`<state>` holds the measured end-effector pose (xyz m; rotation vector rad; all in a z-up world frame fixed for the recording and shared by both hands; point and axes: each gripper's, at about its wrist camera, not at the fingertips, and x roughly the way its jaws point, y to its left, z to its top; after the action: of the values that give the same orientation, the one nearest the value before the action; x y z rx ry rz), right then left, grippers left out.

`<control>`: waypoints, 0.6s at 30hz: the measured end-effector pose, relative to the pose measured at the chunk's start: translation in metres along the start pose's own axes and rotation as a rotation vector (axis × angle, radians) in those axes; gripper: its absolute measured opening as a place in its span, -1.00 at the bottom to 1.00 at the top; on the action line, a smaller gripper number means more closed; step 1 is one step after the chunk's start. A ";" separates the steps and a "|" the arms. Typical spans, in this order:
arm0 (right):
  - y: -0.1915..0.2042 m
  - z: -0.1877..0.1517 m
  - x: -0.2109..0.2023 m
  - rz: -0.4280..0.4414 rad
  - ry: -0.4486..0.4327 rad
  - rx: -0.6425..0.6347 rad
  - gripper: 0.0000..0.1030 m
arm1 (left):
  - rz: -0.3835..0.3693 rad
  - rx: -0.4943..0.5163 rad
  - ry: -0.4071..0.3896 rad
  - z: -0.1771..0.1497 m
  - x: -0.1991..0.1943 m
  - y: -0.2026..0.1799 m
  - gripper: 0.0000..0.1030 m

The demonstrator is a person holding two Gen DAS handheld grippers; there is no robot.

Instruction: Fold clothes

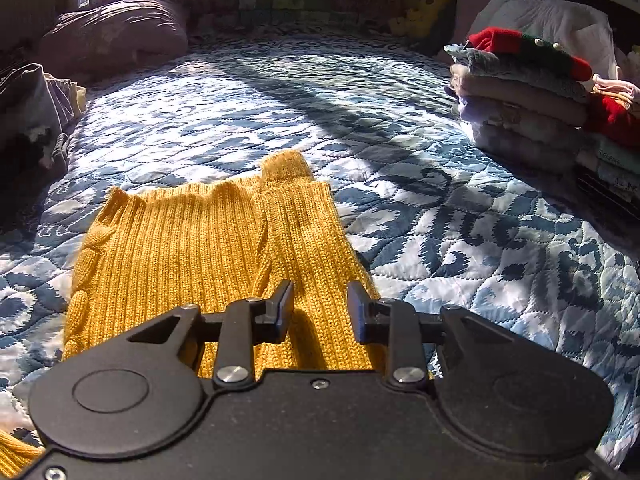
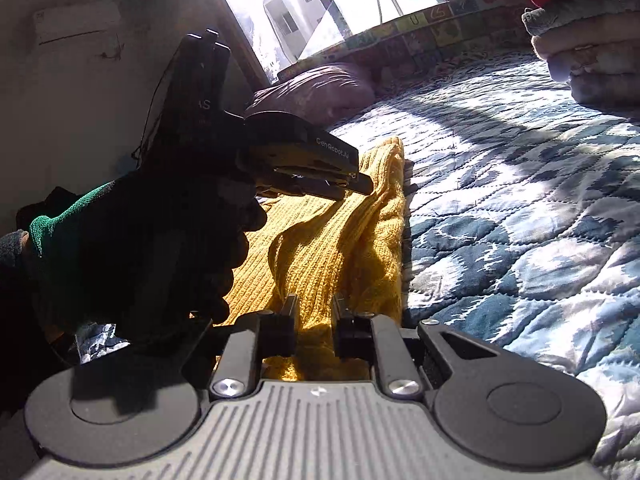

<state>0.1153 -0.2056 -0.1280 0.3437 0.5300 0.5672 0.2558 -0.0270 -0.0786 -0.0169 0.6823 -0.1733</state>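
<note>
Sunlight is being thrown across a blue and white quilted bed (image 1: 460,216), with a purple pillow (image 1: 116,36) sitting up by the window and a stack of folded clothes (image 1: 528,96) piled at the right edge. A yellow knit sweater (image 1: 208,240) is being laid out on the quilt, partly folded, one ribbed sleeve doubled over the body. The left gripper (image 1: 319,308) is being held just over the sweater's near end with its jaws apart and nothing between them. The right gripper (image 2: 314,312) is being kept at the sweater's bunched right edge, jaws narrow with yellow knit showing in the gap, but whether it's actually pinched can't be told. A gloved hand (image 2: 132,240) is seen holding the left gripper.
</note>
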 end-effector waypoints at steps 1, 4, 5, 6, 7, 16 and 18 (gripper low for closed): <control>0.001 -0.001 -0.005 -0.007 -0.006 -0.007 -0.57 | 0.004 -0.036 -0.023 -0.004 -0.014 0.008 -0.20; -0.003 0.002 -0.024 -0.033 -0.047 0.009 -0.57 | -0.007 -0.193 -0.073 -0.031 -0.055 0.044 -0.04; -0.007 0.004 -0.029 -0.051 -0.059 0.019 -0.57 | 0.006 -0.260 -0.090 -0.044 -0.071 0.060 -0.02; -0.011 0.005 -0.034 -0.070 -0.064 0.035 -0.55 | 0.029 -0.318 -0.111 -0.056 -0.085 0.074 0.02; -0.017 0.005 -0.037 -0.089 -0.065 0.054 -0.54 | 0.046 -0.373 -0.129 -0.068 -0.098 0.088 0.04; -0.019 0.000 -0.042 -0.152 -0.058 0.063 -0.43 | 0.231 -0.797 -0.237 -0.150 -0.174 0.208 0.12; -0.015 -0.002 -0.044 -0.148 -0.059 0.071 -0.35 | 0.241 -0.898 -0.247 -0.165 -0.181 0.228 0.12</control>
<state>0.0892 -0.2435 -0.1196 0.3843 0.5152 0.3947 0.0493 0.2340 -0.1095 -0.8013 0.4638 0.3731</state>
